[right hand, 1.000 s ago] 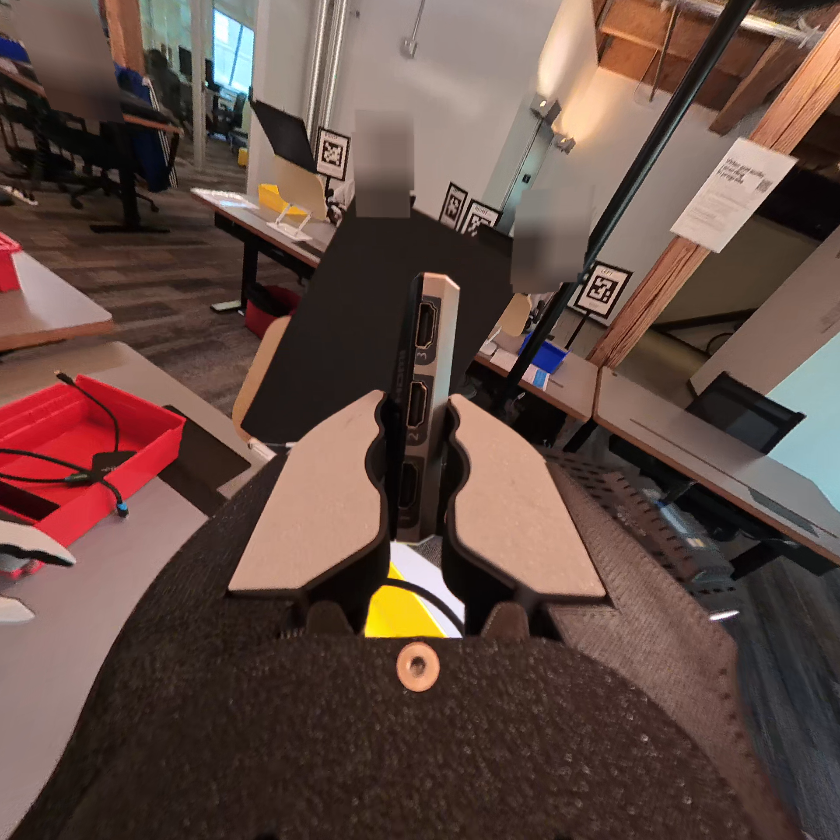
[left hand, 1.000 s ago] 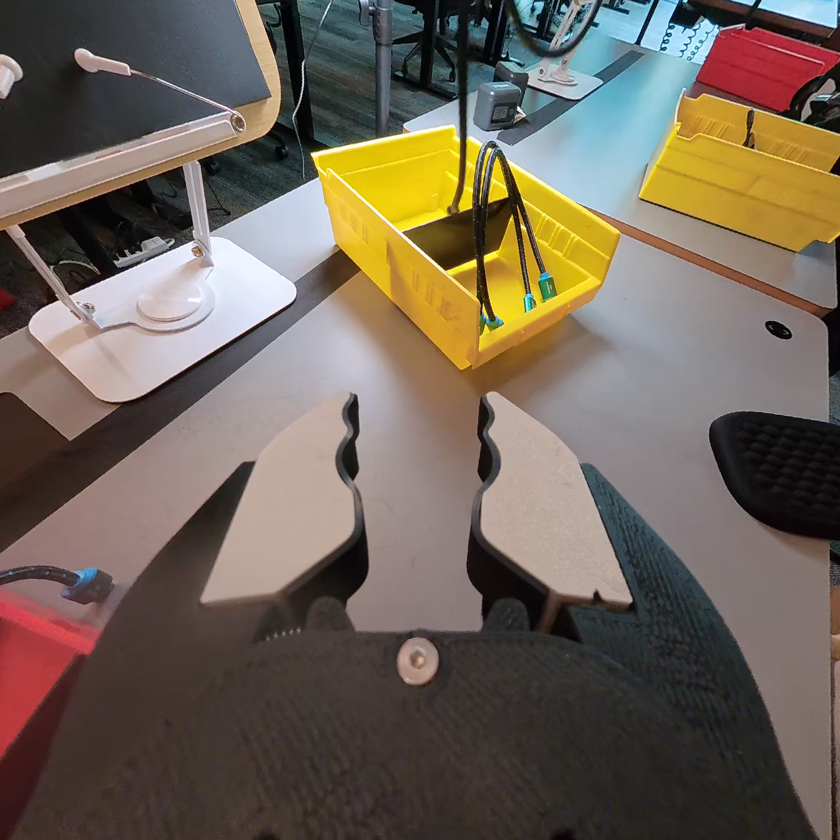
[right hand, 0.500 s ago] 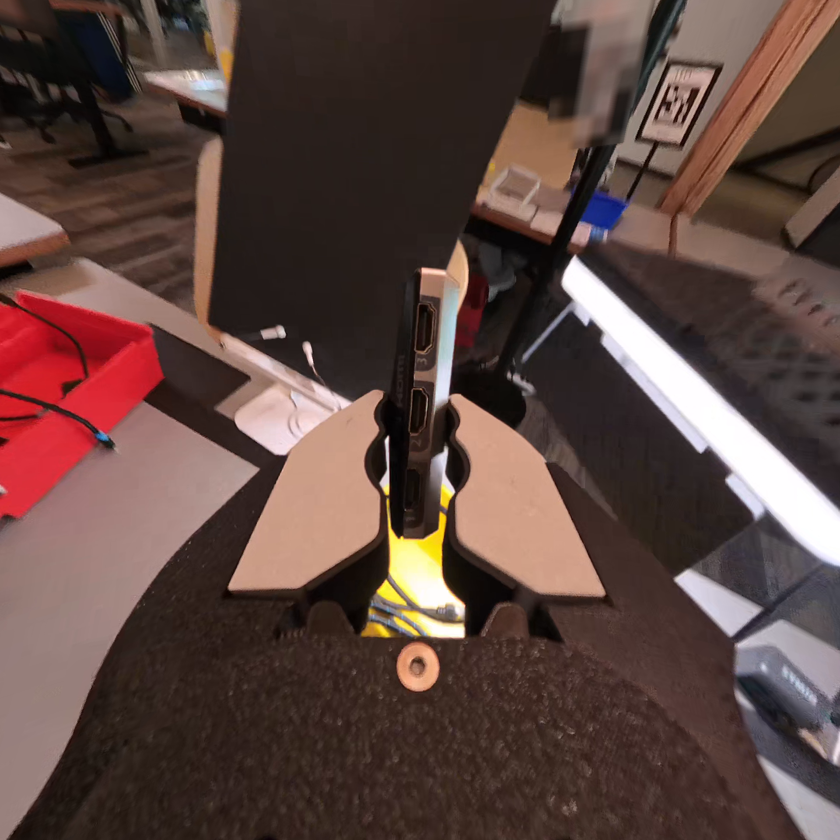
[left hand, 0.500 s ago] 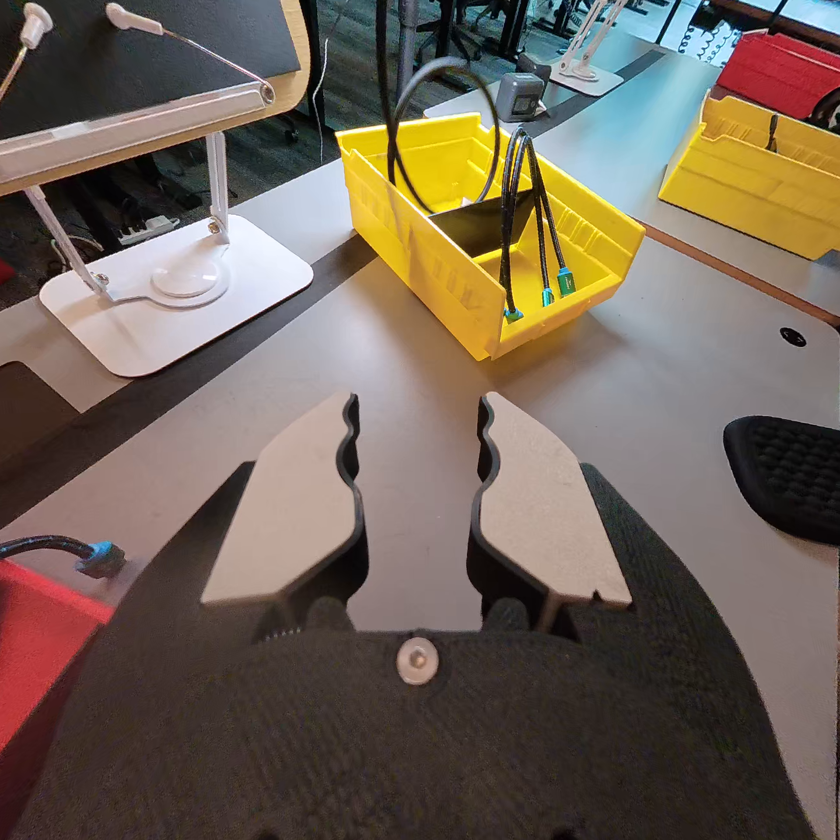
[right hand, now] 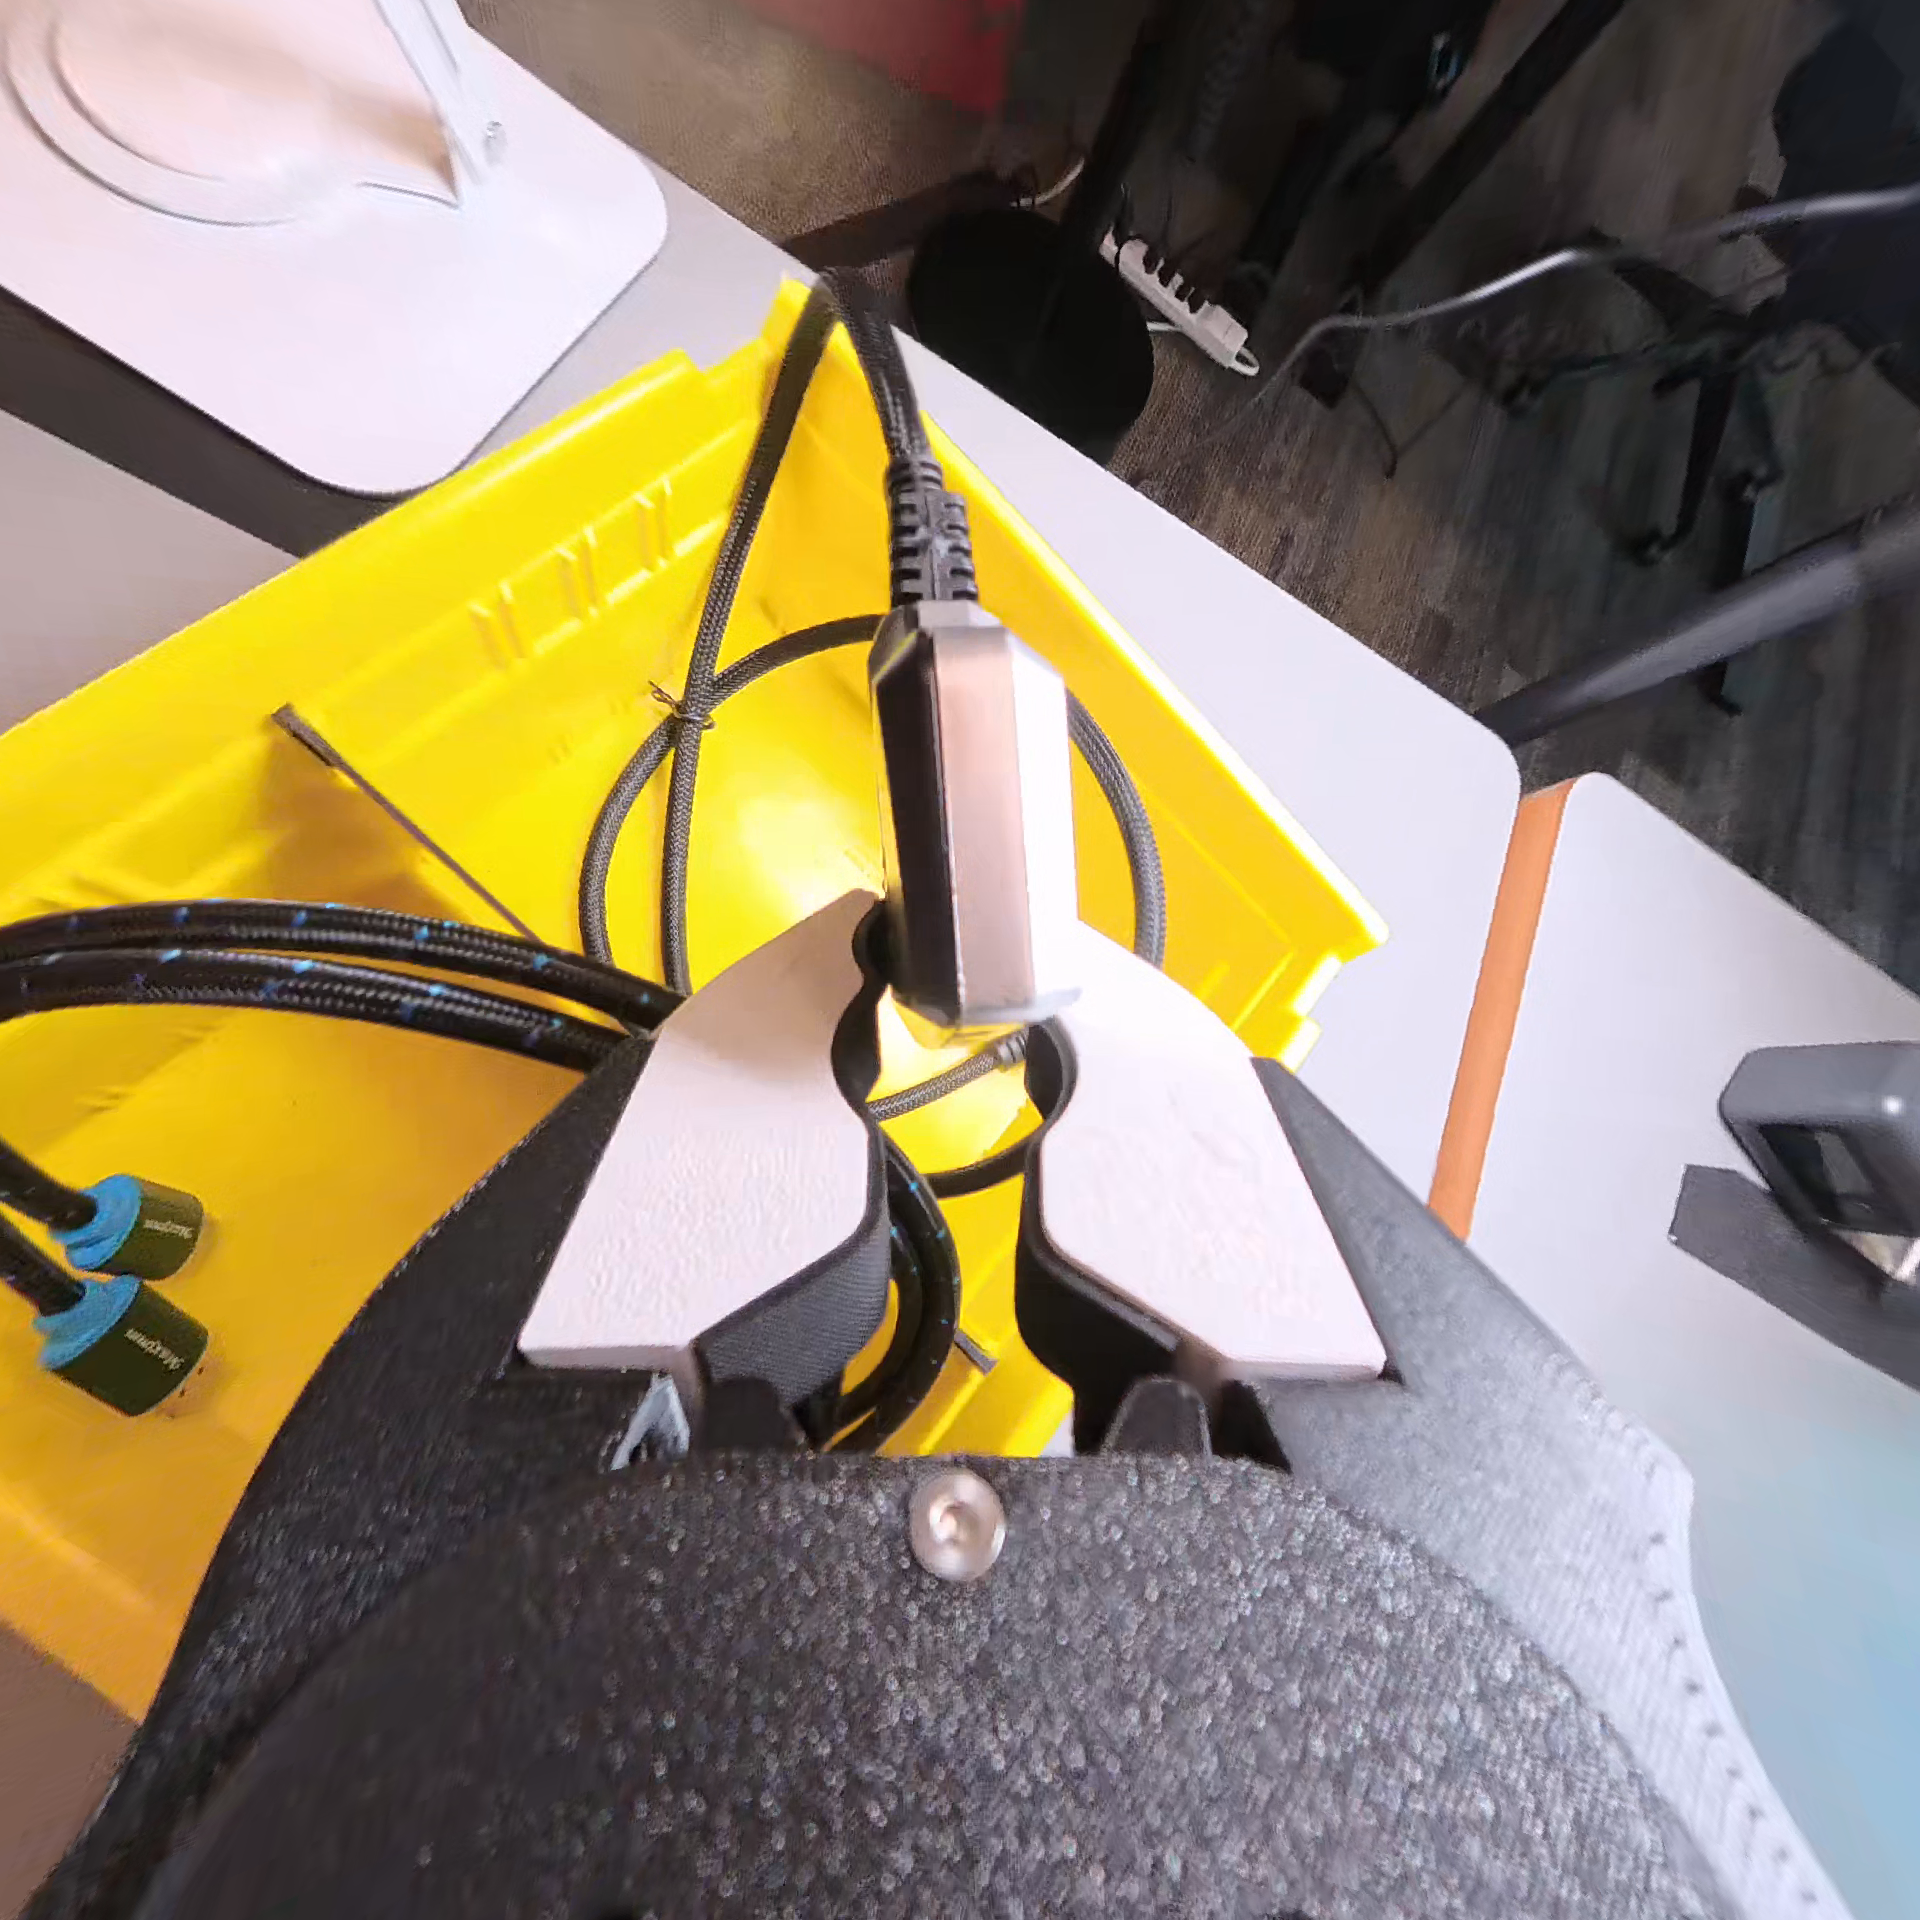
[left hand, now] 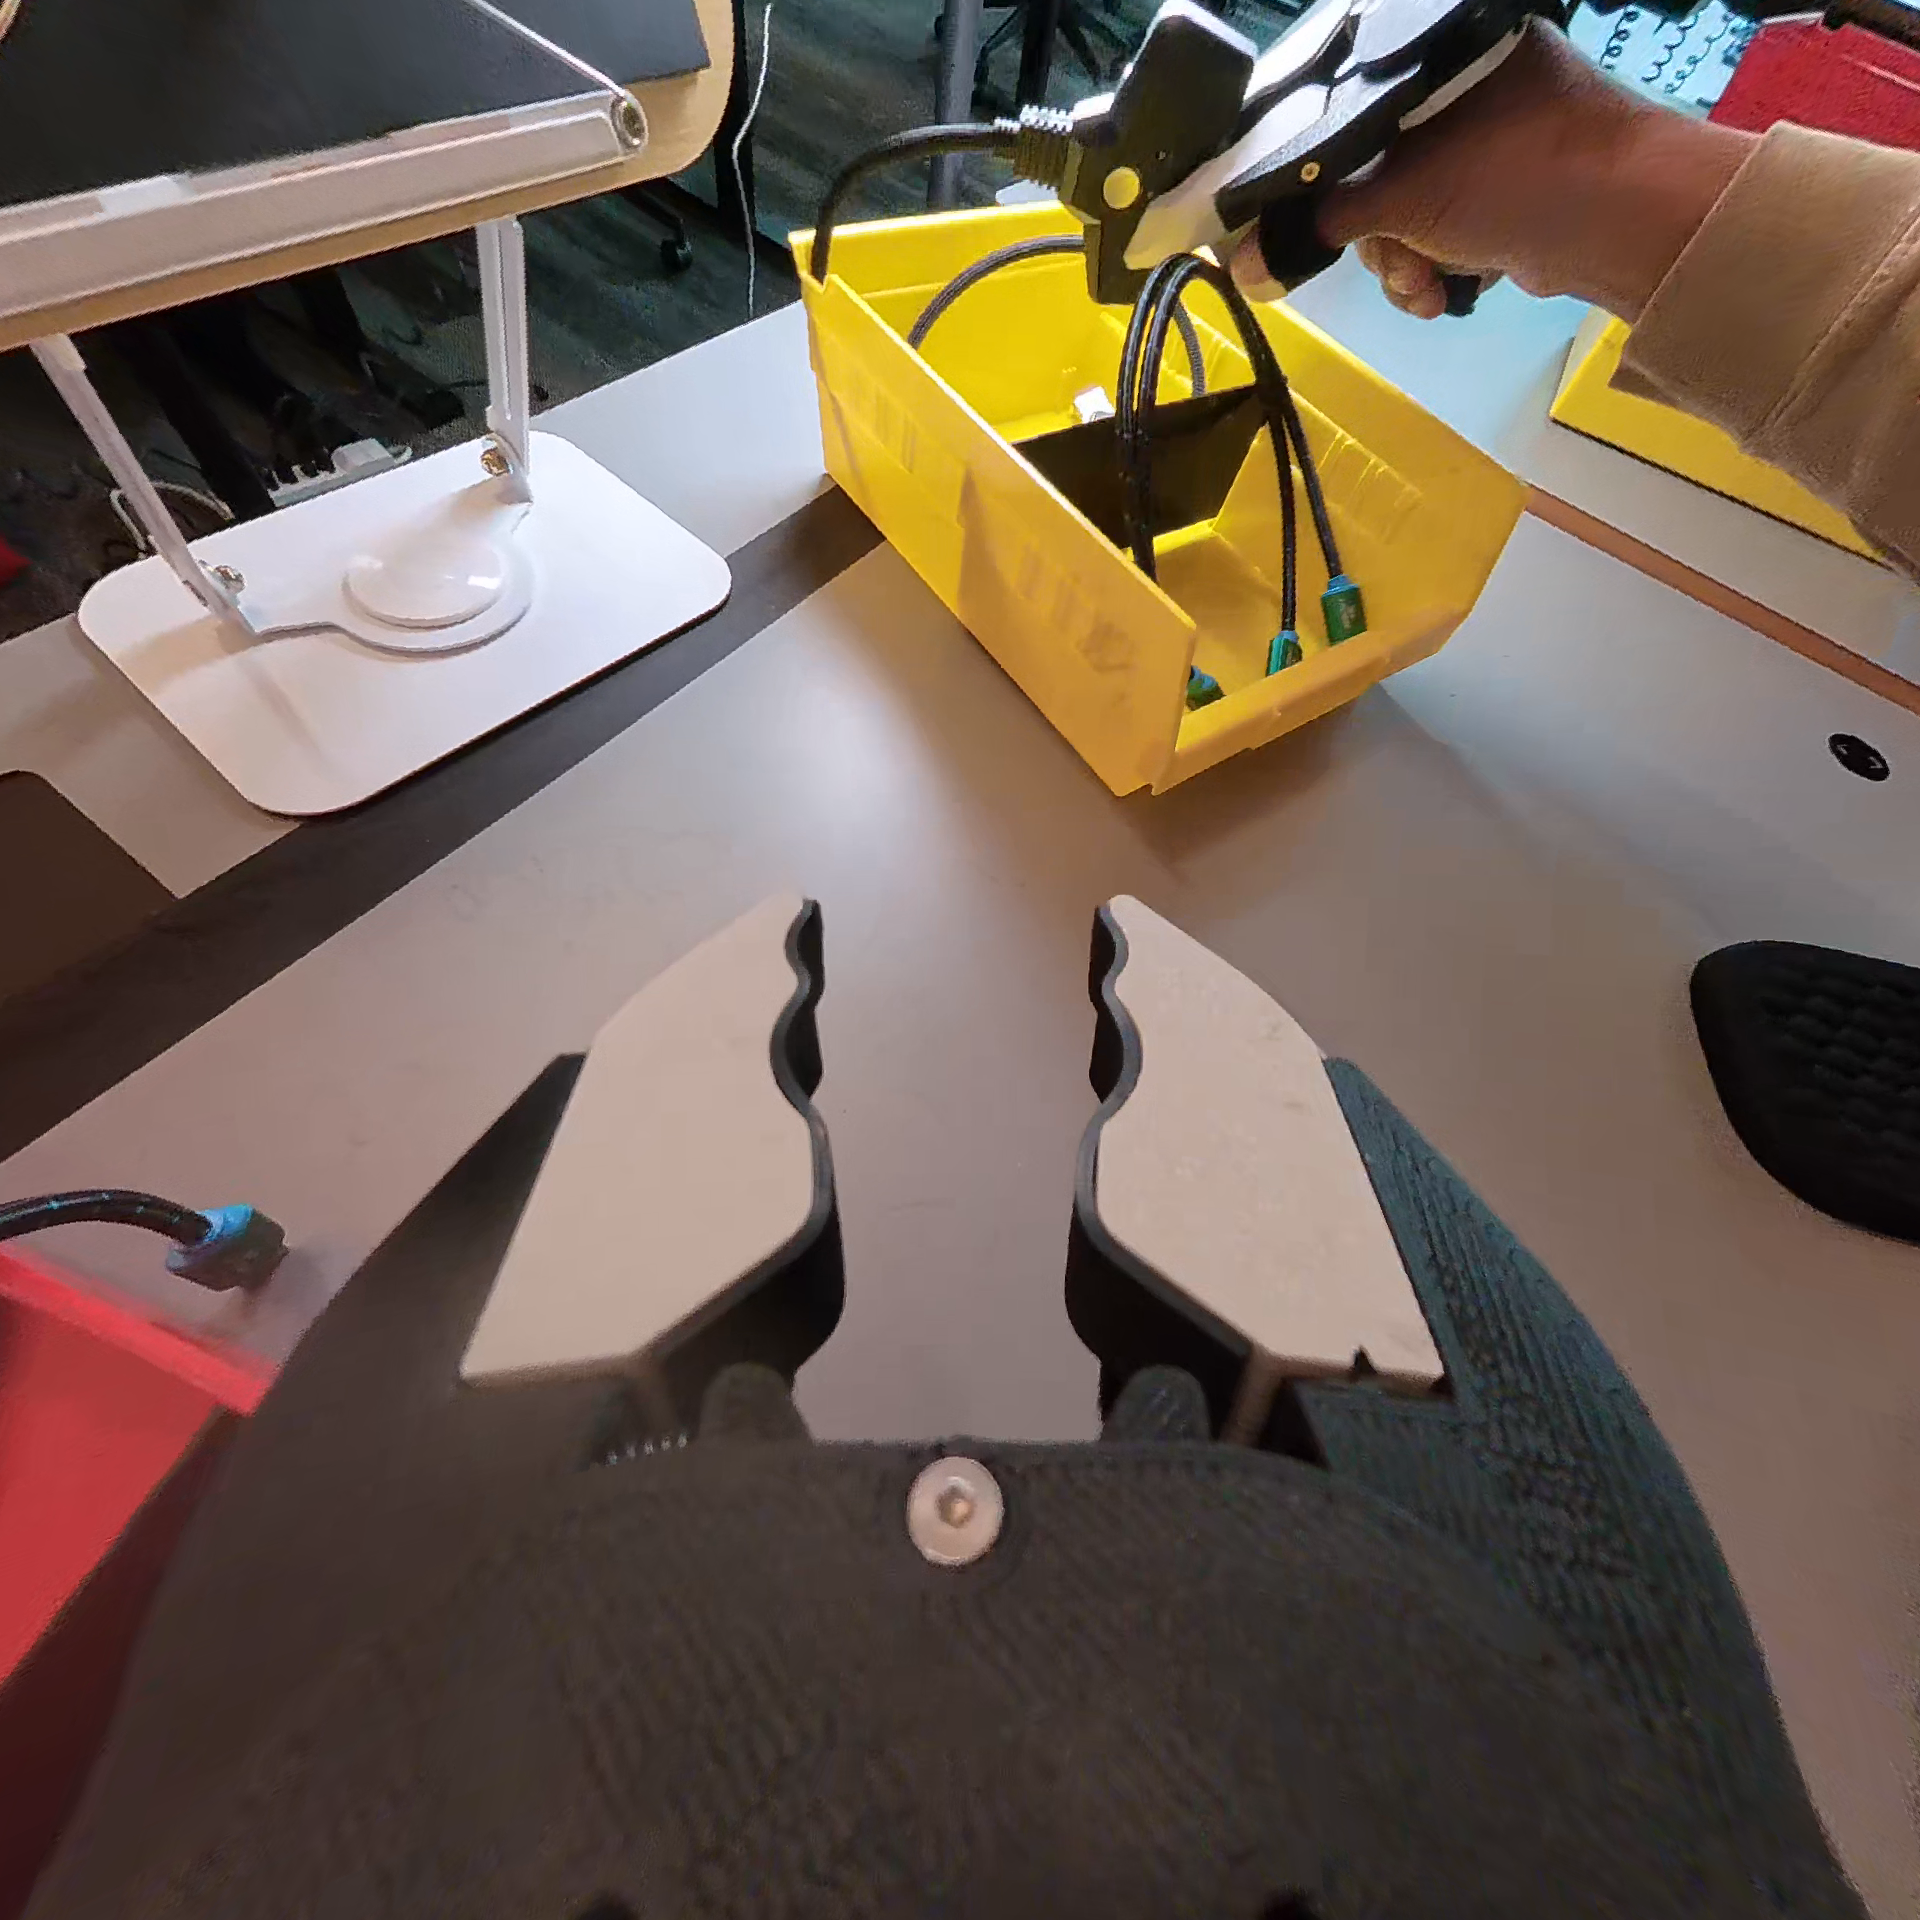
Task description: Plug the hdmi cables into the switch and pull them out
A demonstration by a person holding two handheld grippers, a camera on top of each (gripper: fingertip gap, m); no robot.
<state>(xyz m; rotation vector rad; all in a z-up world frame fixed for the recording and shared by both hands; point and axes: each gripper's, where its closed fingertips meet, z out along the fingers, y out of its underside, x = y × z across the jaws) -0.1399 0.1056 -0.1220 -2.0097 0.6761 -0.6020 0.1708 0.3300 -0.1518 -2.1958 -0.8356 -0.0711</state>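
At the far left of the grey counter [left hand: 935, 852] a black braided cable with a blue plug [left hand: 213, 1242] hangs over a red tray [left hand: 83, 1371], and a white flat-based stand [left hand: 395, 665] sits beyond it. The left tongs [left hand: 954, 997] hover empty over the bare counter, jaws wide apart. Farther right, above the yellow plastic bin [left hand: 1039, 561], the right tongs [right hand: 961, 977] pinch the slim grey metal hdmi switch [right hand: 977, 821], tilted over the bin. Three black braided hdmi cables [left hand: 1288, 457] dangle from near that gripper into the bin, teal plugs free.
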